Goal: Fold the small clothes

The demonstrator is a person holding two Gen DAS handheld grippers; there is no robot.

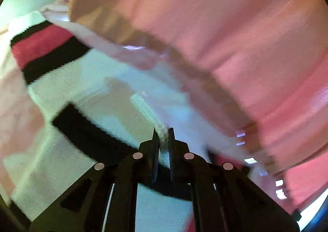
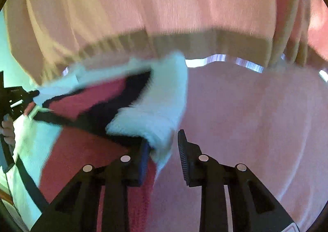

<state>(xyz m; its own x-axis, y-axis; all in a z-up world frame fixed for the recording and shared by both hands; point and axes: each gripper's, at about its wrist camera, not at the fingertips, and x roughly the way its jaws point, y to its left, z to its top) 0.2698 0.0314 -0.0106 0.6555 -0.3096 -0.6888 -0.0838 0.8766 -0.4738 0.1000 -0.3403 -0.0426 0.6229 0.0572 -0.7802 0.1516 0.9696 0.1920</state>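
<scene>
A small knit garment [image 1: 61,92], white with black and red stripes, hangs in the air between the two grippers. My left gripper [image 1: 163,139] is shut on a white edge of it. In the right wrist view the same garment [image 2: 155,108] drapes from the left gripper [image 2: 24,96] at the far left across to my right gripper [image 2: 164,145]. The right gripper's jaws stand apart, with a white fold of the garment lying against the left finger [image 2: 143,156]. Both views are blurred by motion.
A pink cloth surface [image 2: 256,129] lies below the garment. A person in a pink and tan top [image 2: 164,6] fills the background close behind, also seen in the left wrist view [image 1: 225,26].
</scene>
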